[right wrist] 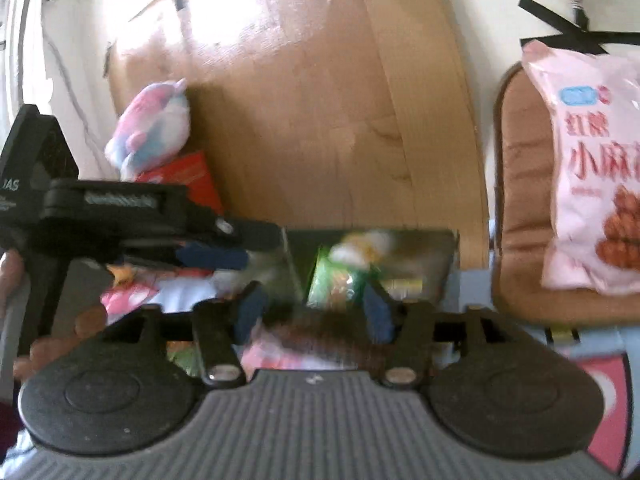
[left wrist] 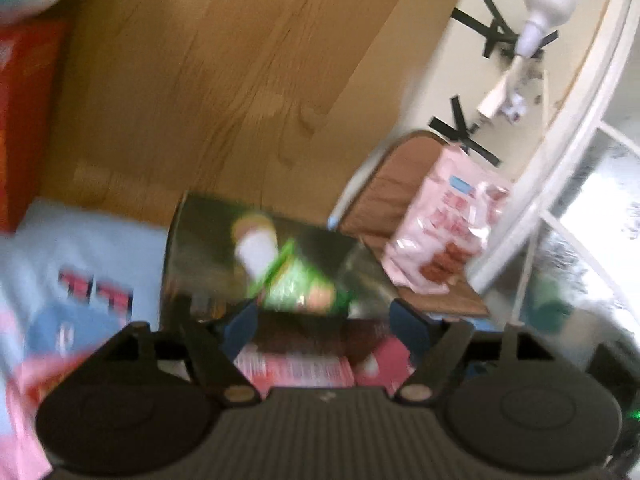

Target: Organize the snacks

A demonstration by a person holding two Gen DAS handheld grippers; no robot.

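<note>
A dark box with a clear front (left wrist: 208, 256) holds a green snack packet (left wrist: 300, 284); it also shows in the right wrist view (right wrist: 412, 256) with the green packet (right wrist: 336, 280). My left gripper (left wrist: 326, 324) sits with blue fingers spread on either side of a pink and brown snack pack (left wrist: 304, 360). In the right wrist view the left gripper (right wrist: 224, 252) reaches the box's left edge. My right gripper (right wrist: 312, 312) has its fingers spread around a blurred pink and brown pack (right wrist: 304, 340). A large pink snack bag (right wrist: 588, 184) rests on a brown chair (right wrist: 516, 184).
A wooden board (left wrist: 224, 80) leans behind the box. A red box (left wrist: 24, 120) and a pastel plush toy (right wrist: 152, 128) stand at the left. Light blue and pink packs (left wrist: 80, 264) lie at lower left. A window frame (left wrist: 560, 160) is at the right.
</note>
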